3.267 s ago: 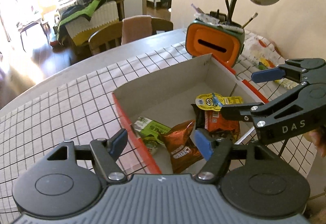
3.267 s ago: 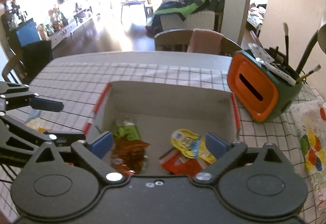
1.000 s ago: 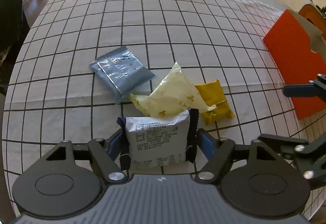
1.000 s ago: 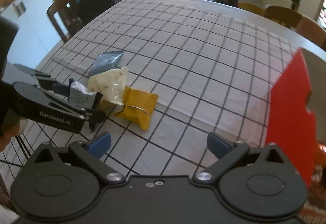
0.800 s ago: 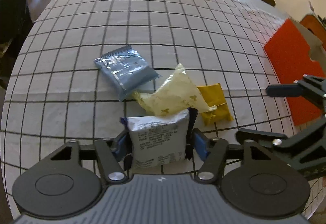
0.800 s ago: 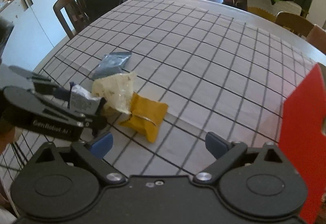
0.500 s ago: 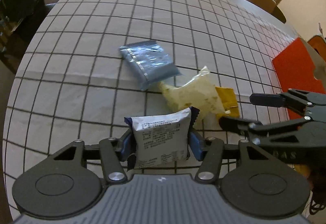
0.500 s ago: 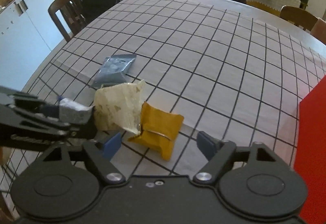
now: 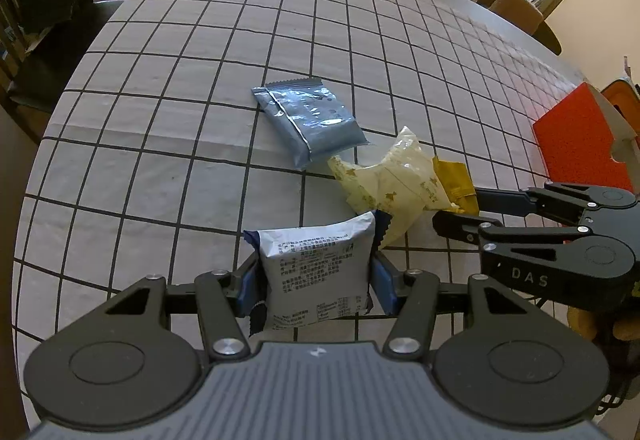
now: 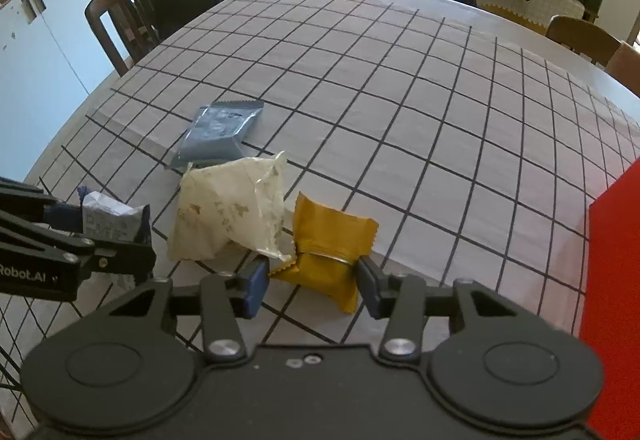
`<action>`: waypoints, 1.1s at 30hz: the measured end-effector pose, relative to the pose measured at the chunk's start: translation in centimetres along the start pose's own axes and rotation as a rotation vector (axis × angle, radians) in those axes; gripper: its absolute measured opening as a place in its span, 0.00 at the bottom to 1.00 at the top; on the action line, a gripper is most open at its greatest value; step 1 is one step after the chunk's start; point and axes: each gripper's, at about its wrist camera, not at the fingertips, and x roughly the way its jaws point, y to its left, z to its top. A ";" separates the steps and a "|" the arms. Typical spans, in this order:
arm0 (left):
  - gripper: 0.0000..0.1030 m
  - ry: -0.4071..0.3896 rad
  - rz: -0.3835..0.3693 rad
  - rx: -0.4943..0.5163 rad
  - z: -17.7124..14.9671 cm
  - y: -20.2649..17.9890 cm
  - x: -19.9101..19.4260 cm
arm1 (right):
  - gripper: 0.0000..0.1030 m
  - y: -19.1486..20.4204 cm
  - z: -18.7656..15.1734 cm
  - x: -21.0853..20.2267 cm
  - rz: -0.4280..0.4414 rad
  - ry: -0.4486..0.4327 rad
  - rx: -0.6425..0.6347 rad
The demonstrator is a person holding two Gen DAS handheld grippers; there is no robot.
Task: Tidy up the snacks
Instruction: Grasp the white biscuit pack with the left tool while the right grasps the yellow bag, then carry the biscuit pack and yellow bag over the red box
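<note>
- Left gripper (image 9: pixel 316 280): jaws part-closed, pads clamped on both sides of a white printed snack pouch (image 9: pixel 318 272), a soft, puffy foil pillow.
- Right gripper (image 10: pixel 312 280): jaws have just been closing; the mustard-yellow snack packet (image 10: pixel 326 250) sits between them, right pad at its edge, left pad not clearly touching.
- Step in hand: paired pickup. Next move likely calls for a firm pinch, then lifting both toward the red-sided box (image 9: pixel 580 144), far right of the tools.
- Just beyond the pads: a crinkled cream wrapper (image 10: pixel 230 214), overlapping the yellow packet.
- Farther ahead: a flat, glossy grey-blue sachet (image 9: pixel 310 122) on the gridded tablecloth (image 9: pixel 160 100).
</note>
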 end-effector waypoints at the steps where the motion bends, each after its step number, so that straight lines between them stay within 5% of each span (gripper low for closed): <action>1: 0.54 -0.002 -0.002 0.004 0.0 -0.1 -0.1 | 0.43 -0.2 -0.1 -0.2 0.000 -0.005 0.007; 6: 0.54 -0.006 -0.016 0.024 -0.2 -0.7 -0.6 | 0.36 -1.1 -1.0 -1.5 0.007 -0.029 0.057; 20: 0.54 -0.020 -0.062 0.084 -0.2 -3.8 -2.9 | 0.35 -3.0 -3.3 -7.0 0.010 -0.106 0.147; 33: 0.54 -0.093 -0.129 0.207 0.8 -11.7 -6.4 | 0.35 -6.5 -5.2 -15.8 -0.040 -0.225 0.184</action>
